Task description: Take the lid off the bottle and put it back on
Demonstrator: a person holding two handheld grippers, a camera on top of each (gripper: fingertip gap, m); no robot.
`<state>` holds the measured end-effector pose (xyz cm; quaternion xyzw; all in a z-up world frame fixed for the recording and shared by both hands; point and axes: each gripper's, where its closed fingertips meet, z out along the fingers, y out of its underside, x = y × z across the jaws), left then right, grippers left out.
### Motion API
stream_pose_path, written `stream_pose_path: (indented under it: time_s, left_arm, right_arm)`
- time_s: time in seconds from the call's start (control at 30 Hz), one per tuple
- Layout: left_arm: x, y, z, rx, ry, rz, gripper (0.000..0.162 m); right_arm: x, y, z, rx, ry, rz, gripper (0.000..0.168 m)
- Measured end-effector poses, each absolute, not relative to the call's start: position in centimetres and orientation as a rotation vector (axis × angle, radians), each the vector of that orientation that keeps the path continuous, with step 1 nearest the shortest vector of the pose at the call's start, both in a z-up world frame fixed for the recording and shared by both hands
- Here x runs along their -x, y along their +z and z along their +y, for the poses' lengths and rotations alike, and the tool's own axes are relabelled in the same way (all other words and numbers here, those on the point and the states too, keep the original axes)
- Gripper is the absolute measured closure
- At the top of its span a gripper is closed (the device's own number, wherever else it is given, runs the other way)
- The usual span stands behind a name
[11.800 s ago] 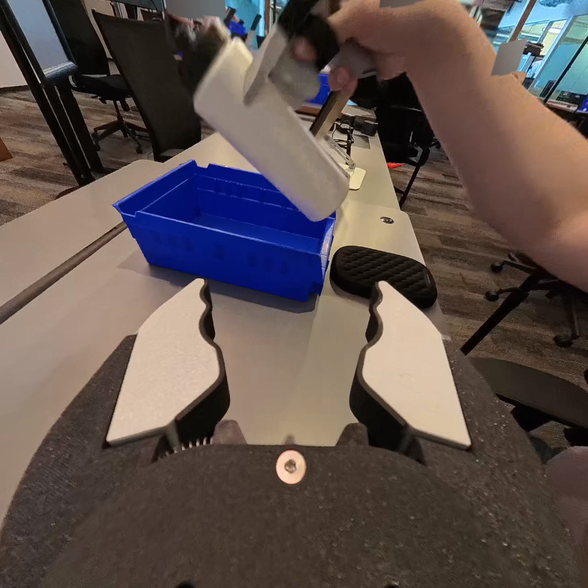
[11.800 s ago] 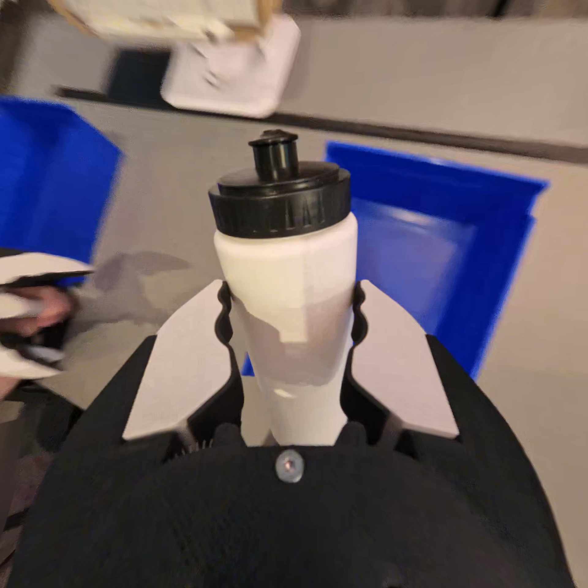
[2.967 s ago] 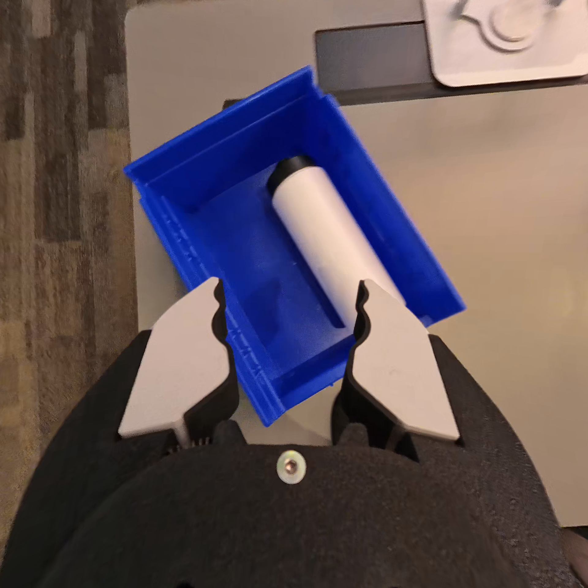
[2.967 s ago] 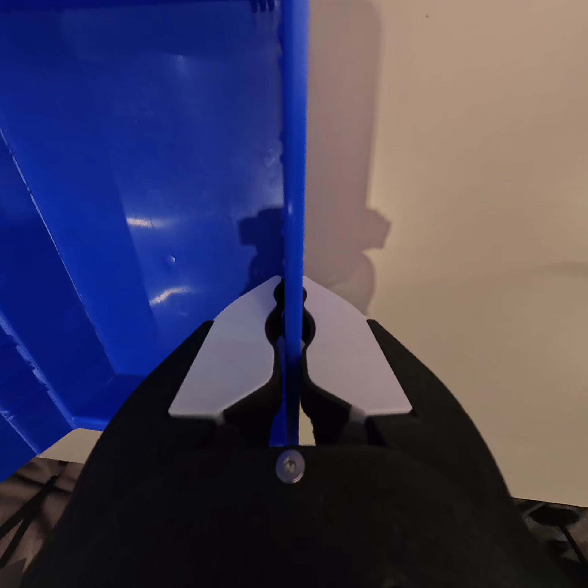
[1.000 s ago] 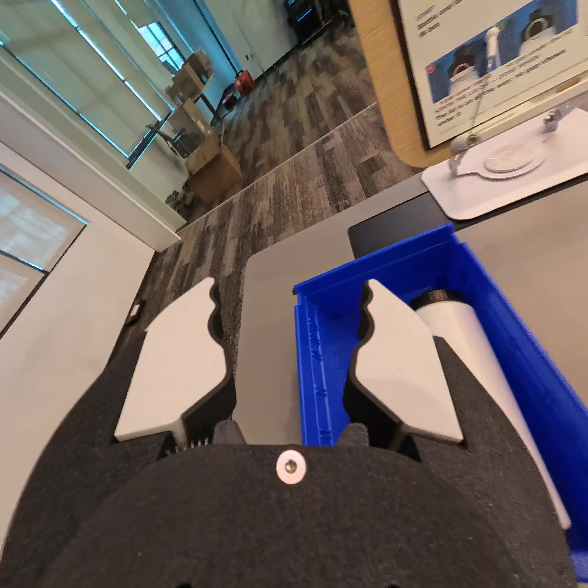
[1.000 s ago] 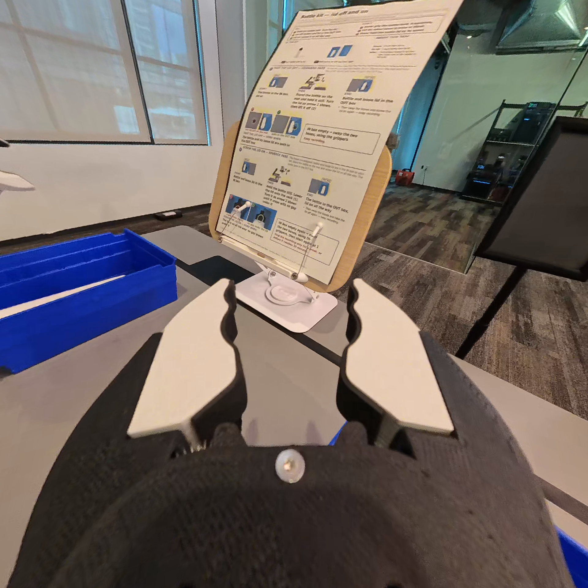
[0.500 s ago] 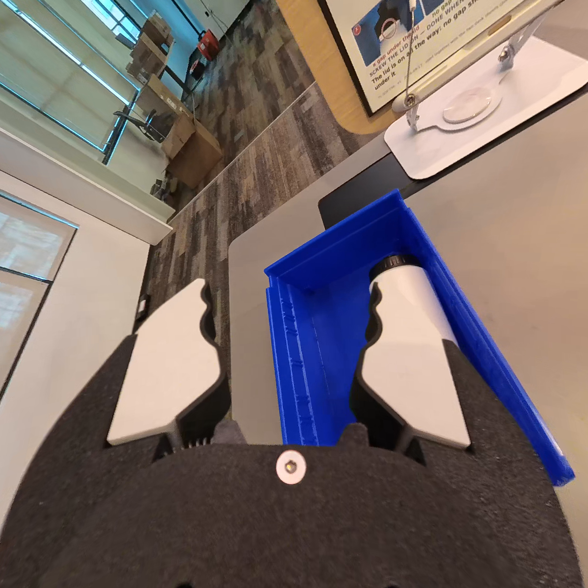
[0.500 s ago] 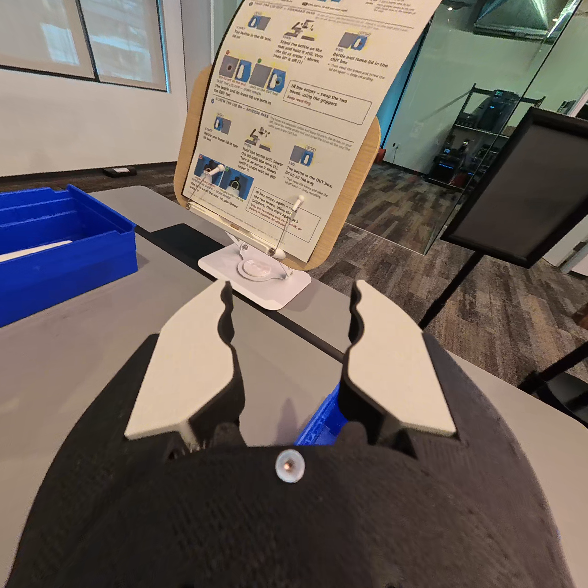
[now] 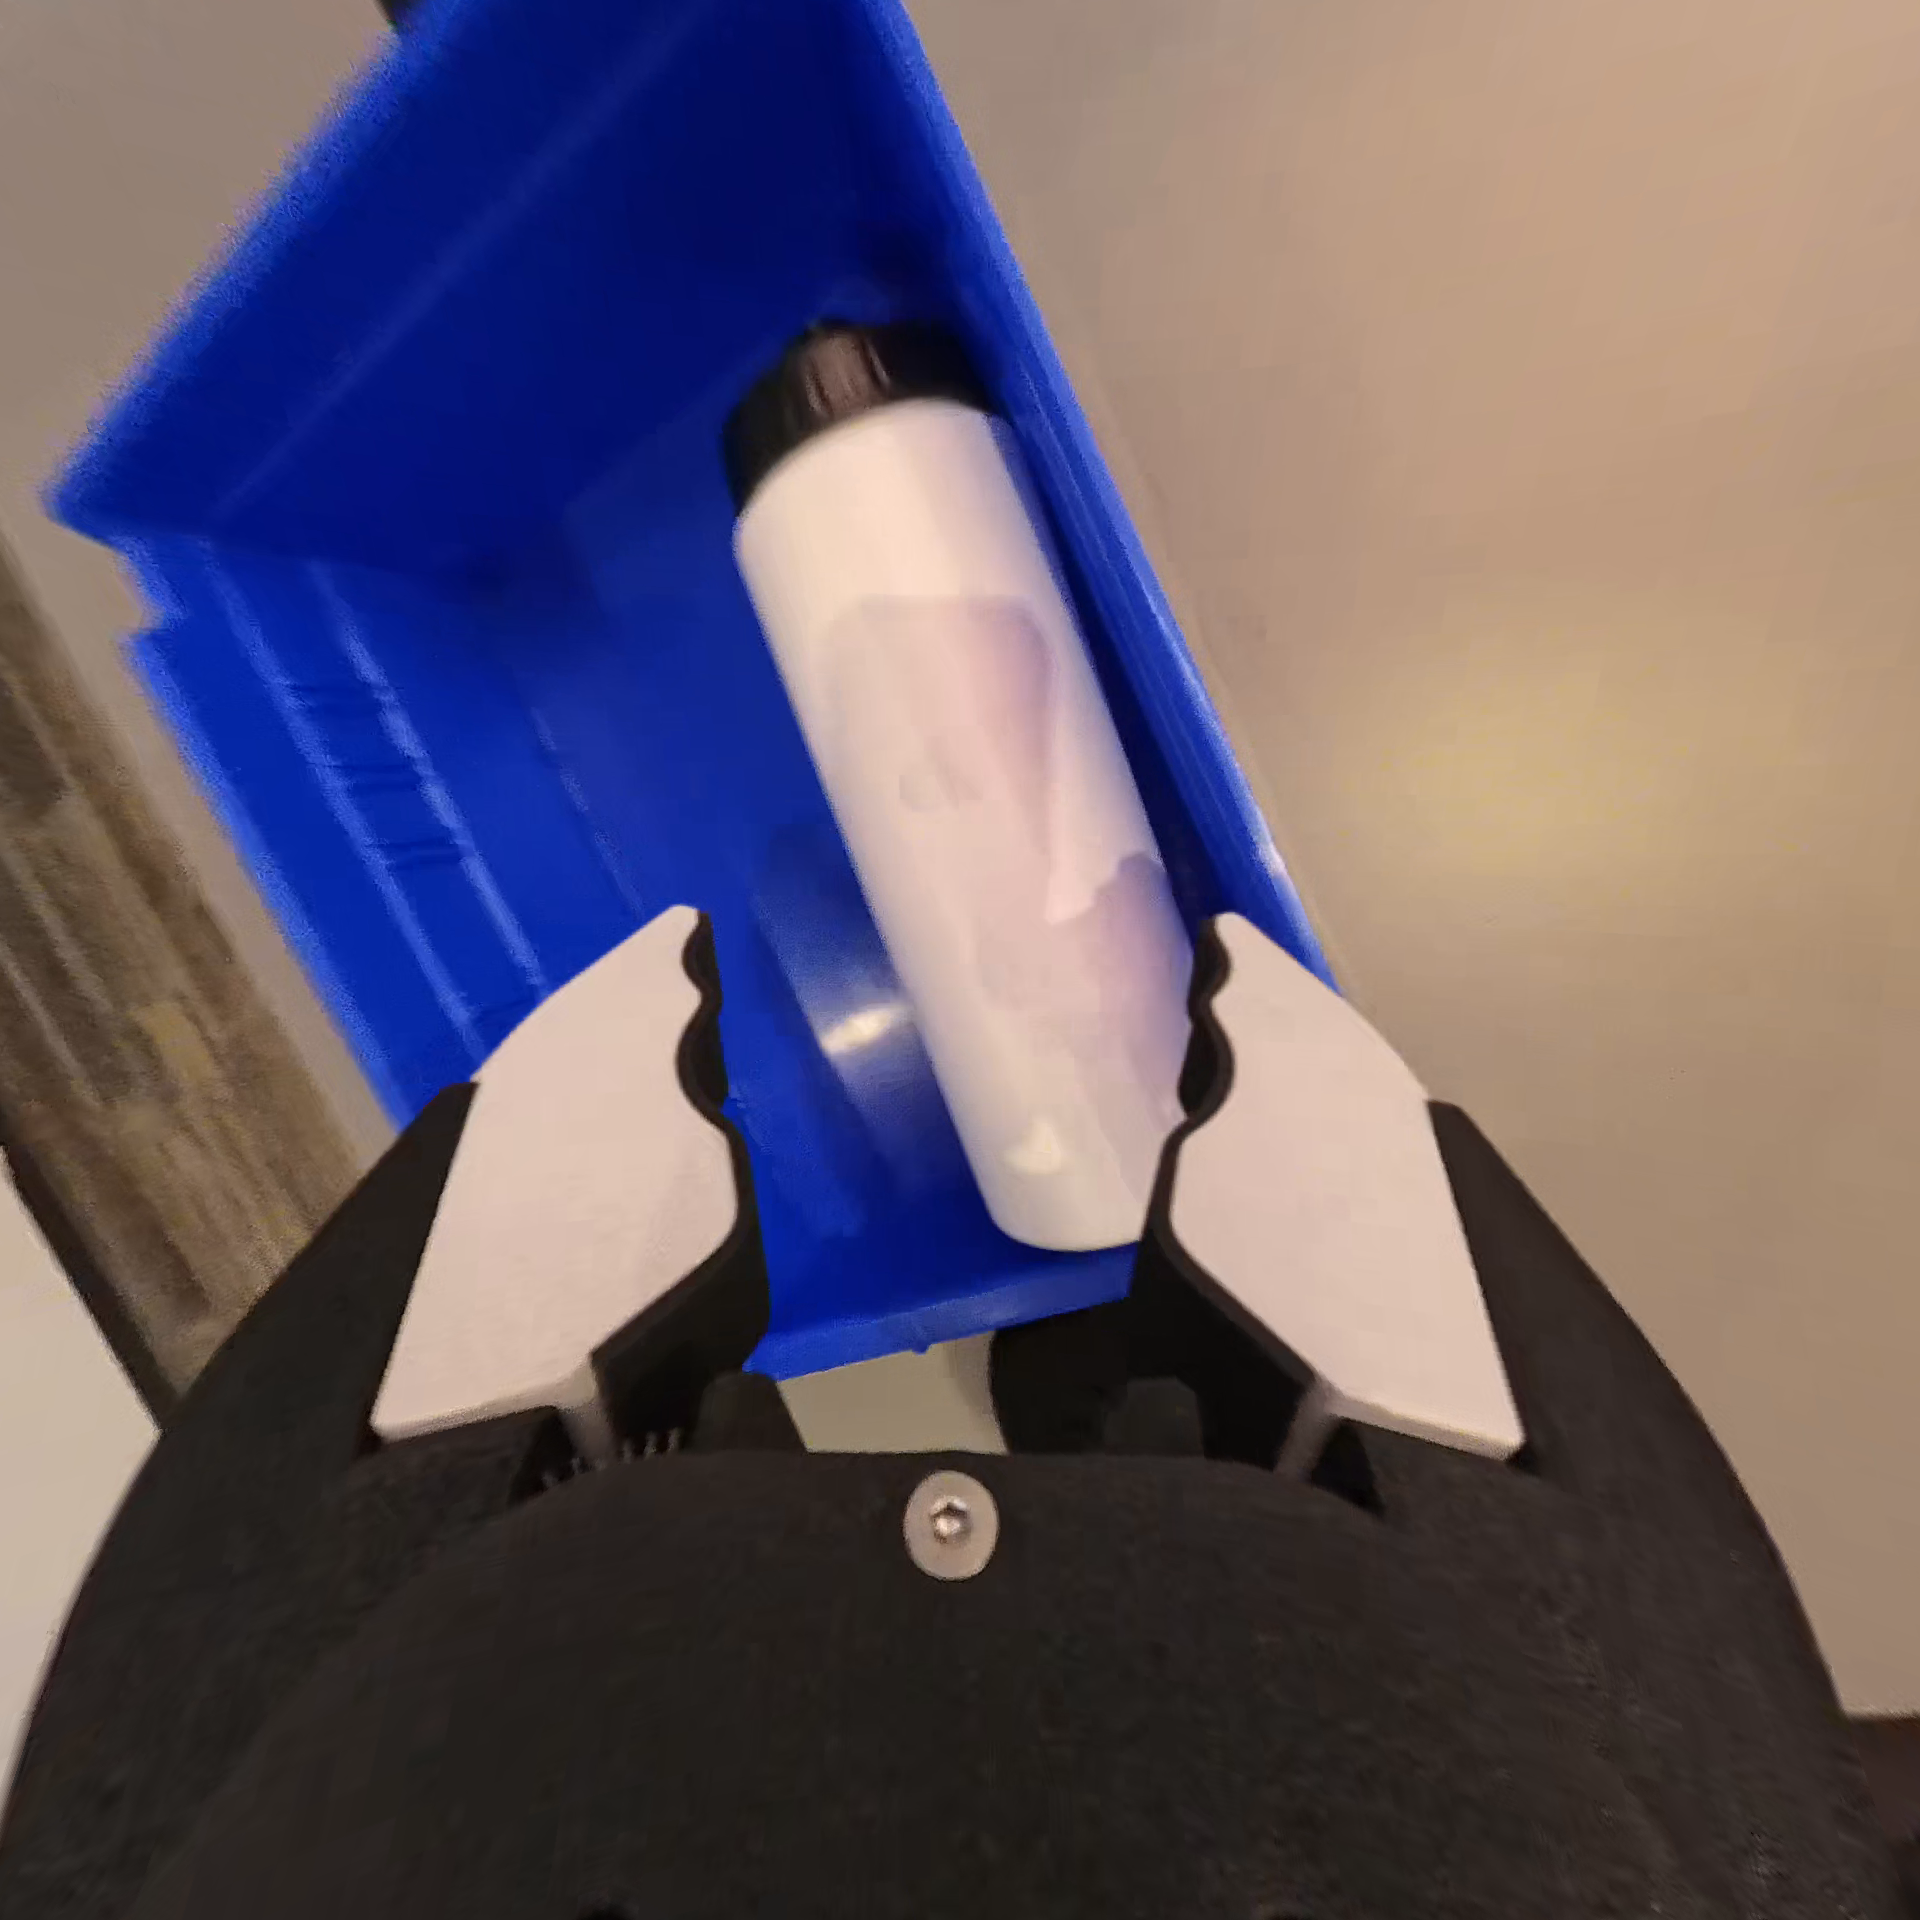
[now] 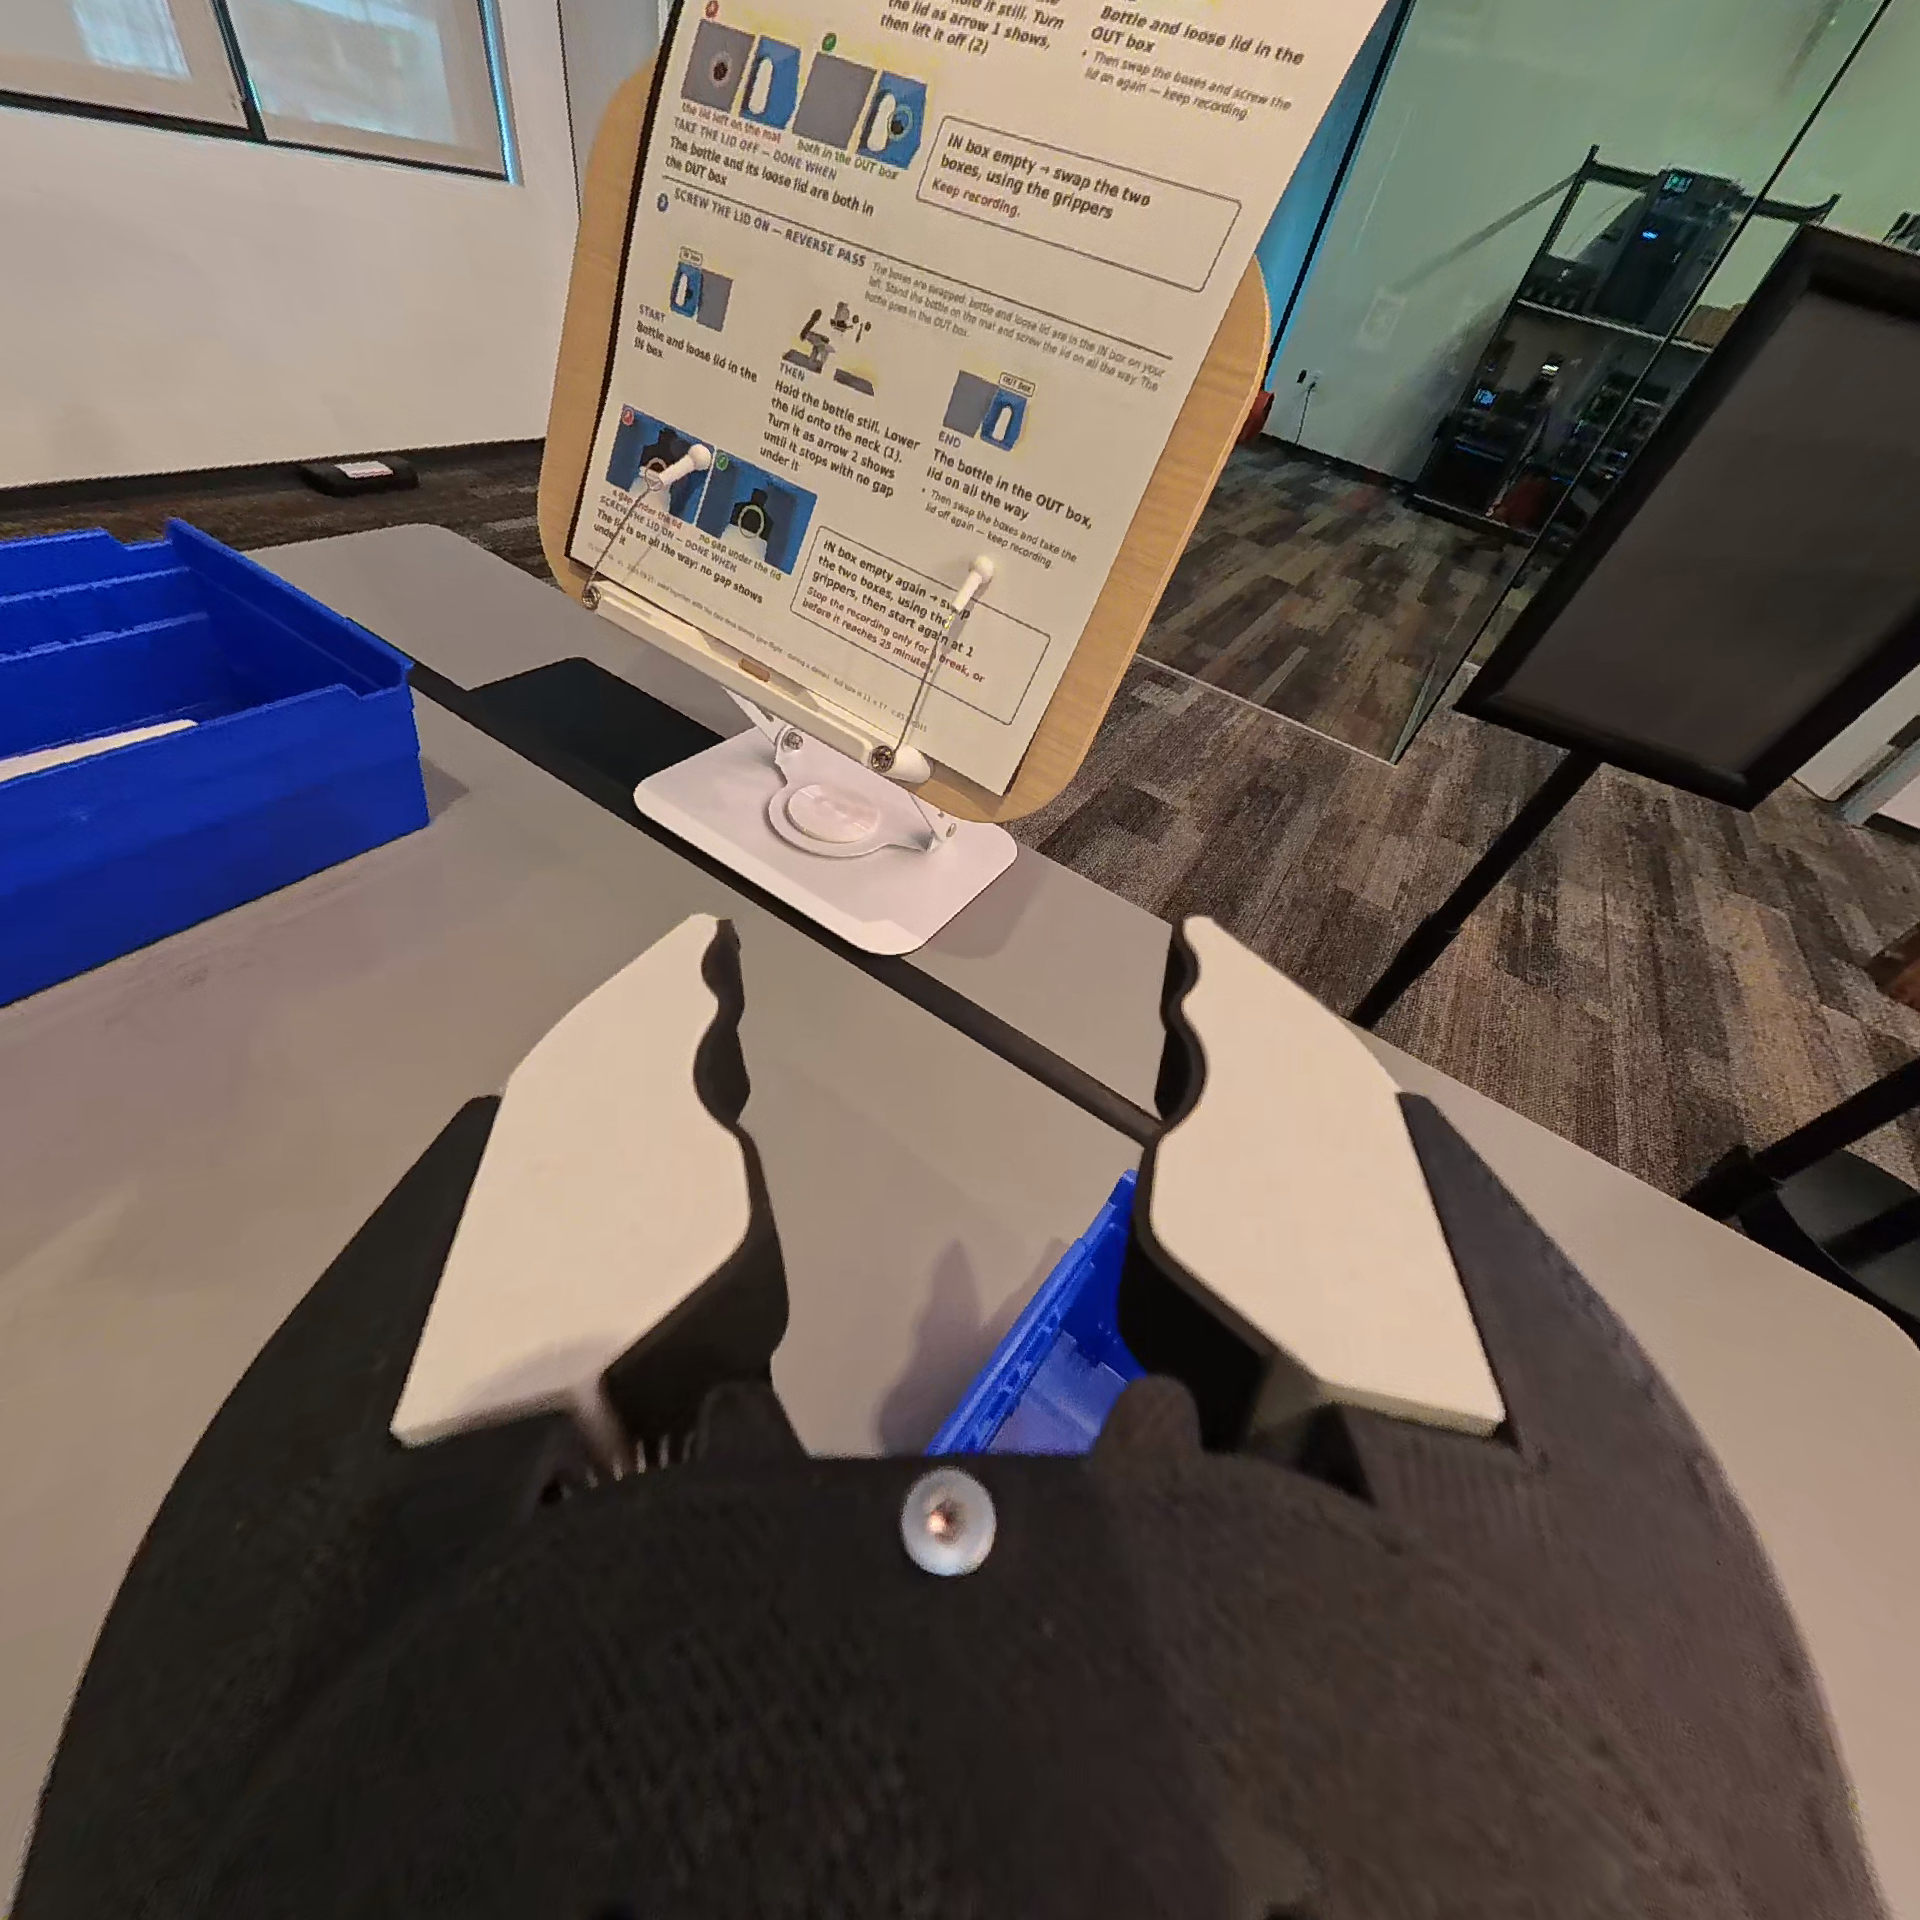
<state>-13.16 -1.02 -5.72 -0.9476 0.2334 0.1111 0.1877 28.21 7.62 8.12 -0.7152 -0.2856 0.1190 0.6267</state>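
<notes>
Hovering my left gripper (image 9: pixel 951 1023), spread wide, over the bin (image 9: pixel 436 436): white bottle (image 9: pixel 956 790) lying inside, black lid (image 9: pixel 831 390) on; right gripper (image 10: pixel 951 1023) spread too.

The bin (image 9: pixel 540 436) is seen as glossy blue plastic, with a highlight on its floor. The bottle (image 9: pixel 966 790) in it is matt white plastic, its lid (image 9: pixel 831 400) black and ribbed. The left claw (image 9: pixel 951 1039) is faced with flat, matt pale plates over a grainy black body; the right claw (image 10: pixel 951 1049) is finished alike. The tabletop (image 10: pixel 260 1091) is smooth, matt grey. A paper sheet (image 10: pixel 935 312) is backed by a wood-look board (image 10: pixel 1195 582) on a white stand (image 10: pixel 831 831).
</notes>
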Motion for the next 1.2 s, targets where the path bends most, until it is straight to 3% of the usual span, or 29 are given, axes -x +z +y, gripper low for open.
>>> stream_pose_path:
  time_s: [0.23, 0.5, 1.2]
  left_arm:
    - [15.4, -11.6, -1.8, 2.995, 0.252, 0.557, 0.051]
    - [17.2, -14.7, -2.2, 3.15, 0.233, 0.536, 0.067]
    - [17.7, -14.2, -2.2, 3.149, 0.069, 0.589, 0.066]
  right_arm:
    - [-28.0, 7.1, 7.9, 1.684, 0.256, -0.683, 0.089]
    - [-27.2, 5.9, 8.0, 1.718, 0.215, -0.738, 0.089]
    - [-25.7, 3.0, 8.7, 1.789, 0.142, -0.831, 0.089]
